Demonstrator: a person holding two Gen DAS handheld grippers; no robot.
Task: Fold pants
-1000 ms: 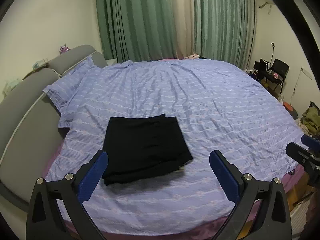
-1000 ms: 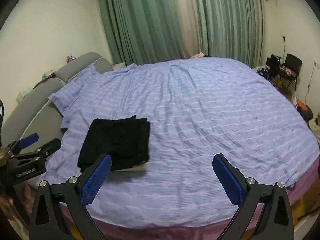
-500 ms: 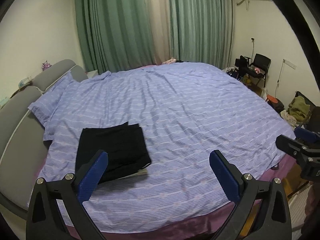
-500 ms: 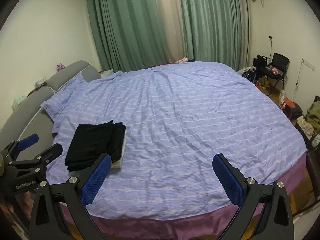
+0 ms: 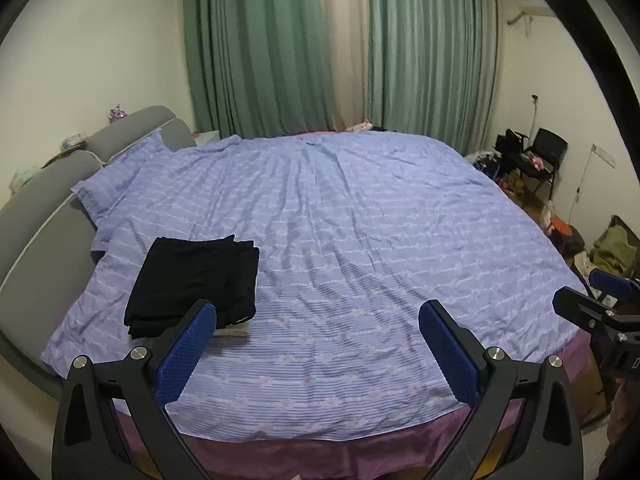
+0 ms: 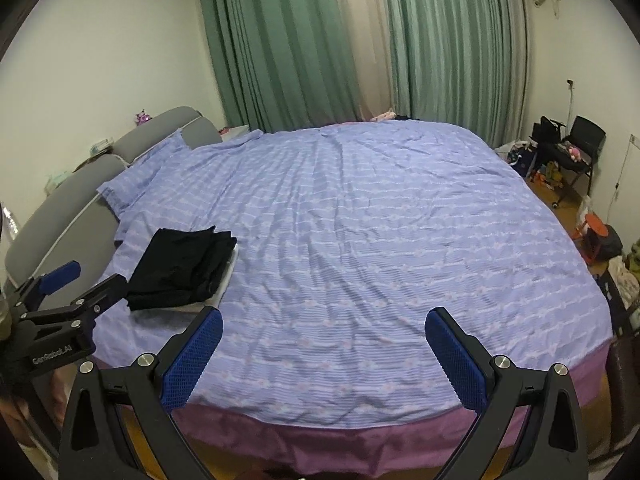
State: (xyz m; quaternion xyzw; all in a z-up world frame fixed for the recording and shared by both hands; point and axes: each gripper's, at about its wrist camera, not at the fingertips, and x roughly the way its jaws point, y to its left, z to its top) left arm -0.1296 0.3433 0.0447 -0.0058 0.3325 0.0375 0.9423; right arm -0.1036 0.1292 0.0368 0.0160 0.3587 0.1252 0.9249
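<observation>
Black pants (image 5: 196, 278) lie folded in a flat rectangle on the left side of the bed (image 5: 360, 240), with a pale edge showing under their near corner. My left gripper (image 5: 318, 328) hangs open above the bed's near edge, empty, just right of the pants. The folded pants (image 6: 186, 266) also show in the right wrist view at the left. Held back over the purple bed edge, my right gripper (image 6: 324, 336) is open and holds nothing. Each gripper appears at the side of the other's view.
A blue striped sheet (image 6: 380, 240) covers the bed, with a pillow (image 5: 116, 184) and grey headboard (image 5: 36, 208) at the left. Green curtains (image 5: 320, 48) hang behind. A black chair (image 6: 580, 148) and clutter stand on the floor at the right.
Both grippers have pulled back and away from the folded pants, which now sit smaller and further left in both views. More of the bed's near edge shows.
</observation>
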